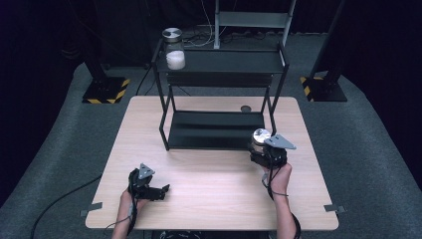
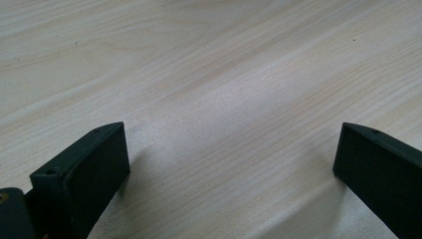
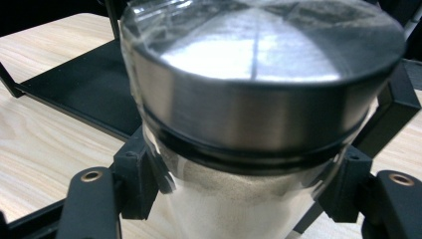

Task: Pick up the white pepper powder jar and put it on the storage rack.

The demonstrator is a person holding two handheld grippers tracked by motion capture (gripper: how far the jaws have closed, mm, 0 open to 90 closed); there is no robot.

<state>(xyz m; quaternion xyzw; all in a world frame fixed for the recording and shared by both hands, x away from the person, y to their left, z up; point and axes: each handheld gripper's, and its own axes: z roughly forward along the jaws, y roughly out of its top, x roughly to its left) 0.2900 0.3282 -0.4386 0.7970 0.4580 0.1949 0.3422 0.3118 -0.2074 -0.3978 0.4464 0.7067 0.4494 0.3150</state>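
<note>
A glass jar (image 3: pixel 259 149) with a brushed-metal screw lid, round and flat-topped, sits clamped between the black jaws of the right gripper (image 3: pixel 249 199), its clear wall showing pale powder inside. In the high view the jar (image 1: pixel 260 138) is held by the right gripper (image 1: pixel 268 152) just in front of the right end of the black metal rack's (image 1: pixel 219 130) lower shelf, above the pale wood-grain table (image 1: pixel 209 184). A second lidded jar (image 1: pixel 174 49) of white powder stands at the left end of the top shelf. The left gripper (image 1: pixel 159 190) rests near the table's front left, its matte black jaws spread wide over bare wood, holding nothing.
</note>
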